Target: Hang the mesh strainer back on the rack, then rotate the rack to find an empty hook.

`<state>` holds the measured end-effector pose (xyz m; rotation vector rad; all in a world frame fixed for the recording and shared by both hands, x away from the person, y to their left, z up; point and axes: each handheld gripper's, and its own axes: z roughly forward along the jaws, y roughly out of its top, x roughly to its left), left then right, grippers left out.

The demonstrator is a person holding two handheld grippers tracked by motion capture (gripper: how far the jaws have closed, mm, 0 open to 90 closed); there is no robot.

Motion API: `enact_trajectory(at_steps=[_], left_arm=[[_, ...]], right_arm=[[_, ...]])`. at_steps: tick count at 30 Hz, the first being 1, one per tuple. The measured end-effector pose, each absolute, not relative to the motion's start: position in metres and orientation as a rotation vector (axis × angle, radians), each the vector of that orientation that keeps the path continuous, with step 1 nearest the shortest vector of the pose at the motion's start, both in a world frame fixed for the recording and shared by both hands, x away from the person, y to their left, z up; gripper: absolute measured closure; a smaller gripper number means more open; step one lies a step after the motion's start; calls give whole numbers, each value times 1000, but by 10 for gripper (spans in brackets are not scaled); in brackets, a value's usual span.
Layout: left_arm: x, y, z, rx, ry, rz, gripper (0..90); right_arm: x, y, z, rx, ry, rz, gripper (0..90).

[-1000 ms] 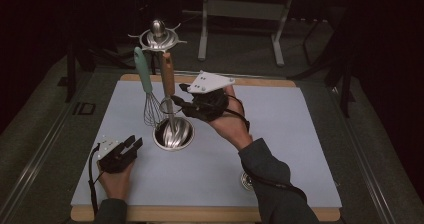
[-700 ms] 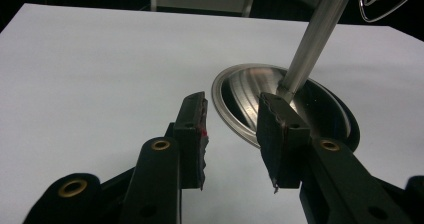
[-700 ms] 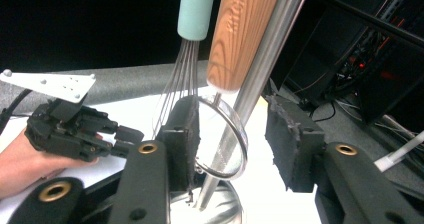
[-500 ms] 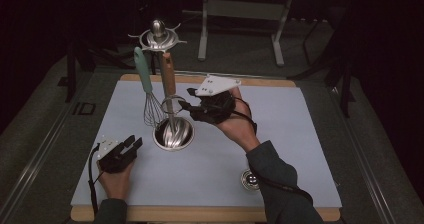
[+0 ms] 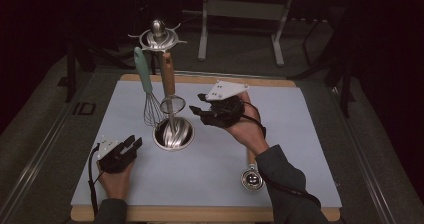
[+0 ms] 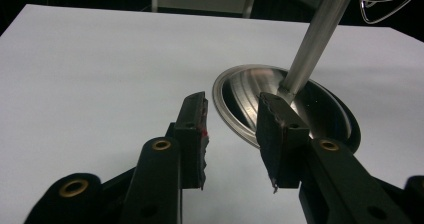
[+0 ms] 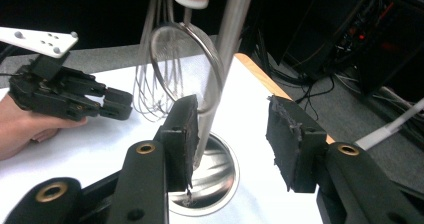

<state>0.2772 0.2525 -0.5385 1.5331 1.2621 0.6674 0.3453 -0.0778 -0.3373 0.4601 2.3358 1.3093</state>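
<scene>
Right gripper (image 5: 199,108) back from strainer (image 5: 172,104) (jaws apart, empty).

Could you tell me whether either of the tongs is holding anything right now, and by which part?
Nothing is held. The left tongs are open on the table near the stand's base. The right tongs are open beside the strainer, gripping nothing.

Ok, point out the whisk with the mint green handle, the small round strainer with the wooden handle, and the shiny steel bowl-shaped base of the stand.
Mint-handled whisk (image 5: 143,74), high view, on its handle.
Wooden-handled strainer (image 5: 168,74), high view, on its handle.
Steel stand base (image 6: 240,91), left gripper view, on its inner dish.
</scene>
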Motion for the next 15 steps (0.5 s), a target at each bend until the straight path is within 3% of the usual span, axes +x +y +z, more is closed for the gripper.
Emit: enact_trajectory(at_steps=[15], left_arm=[[275, 251, -537, 1534, 1238, 663, 764]], right_arm=[[355, -94, -361, 534, 2367, 1273, 584]])
